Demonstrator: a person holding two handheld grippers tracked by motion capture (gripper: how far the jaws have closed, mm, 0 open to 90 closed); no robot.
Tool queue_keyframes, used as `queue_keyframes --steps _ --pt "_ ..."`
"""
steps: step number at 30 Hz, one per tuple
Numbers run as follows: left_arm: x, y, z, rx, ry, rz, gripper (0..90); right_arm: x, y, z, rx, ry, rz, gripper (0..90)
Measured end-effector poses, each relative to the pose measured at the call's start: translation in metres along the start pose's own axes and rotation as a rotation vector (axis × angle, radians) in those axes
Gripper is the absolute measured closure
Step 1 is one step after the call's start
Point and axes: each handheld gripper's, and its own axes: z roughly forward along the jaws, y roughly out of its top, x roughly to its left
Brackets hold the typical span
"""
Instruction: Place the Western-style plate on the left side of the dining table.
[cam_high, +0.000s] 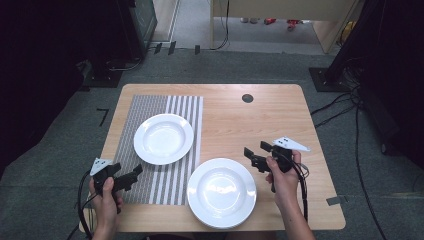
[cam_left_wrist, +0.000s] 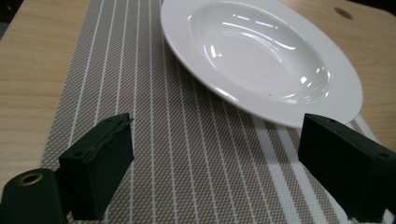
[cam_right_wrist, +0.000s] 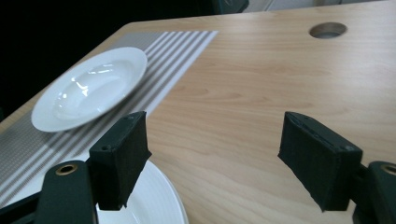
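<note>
High view, near to far: both tools released, left tool (cam_high: 131, 176) over striped grey woven placemat (cam_high: 150, 185), right tool (cam_high: 256, 156) beside near white ceramic deep plate (cam_high: 221, 192). Farther left, second white deep plate (cam_high: 163, 138). Probably stiff, glossy, slippery, breakable; best pinched at the rim.

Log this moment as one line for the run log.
left gripper: open, over striped placemat | right gripper: open, beside near plate | far plate: on placemat | nothing held
</note>
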Motion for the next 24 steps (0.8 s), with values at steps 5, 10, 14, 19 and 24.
queue_keyframes --steps 5,10,14,19,24 --pt "0.006 -0.008 -0.003 0.014 0.041 0.008 10.4 -0.014 -0.013 -0.019 0.003 -0.040 0.025 24.3" --pt "0.021 -0.018 -0.005 0.039 0.128 0.043 10.4 -0.028 -0.024 -0.039 -0.005 -0.077 0.032 24.3" --pt "0.027 -0.020 -0.003 0.055 0.135 0.035 10.4 -0.039 -0.032 -0.052 -0.009 -0.101 0.044 24.3" --pt "0.018 -0.023 0.003 0.091 0.195 0.112 10.3 -0.050 -0.040 -0.063 -0.008 -0.135 0.058 24.4" --pt "0.013 -0.024 0.006 0.109 0.226 0.148 10.4 -0.061 -0.046 -0.073 -0.011 -0.171 0.067 24.5"
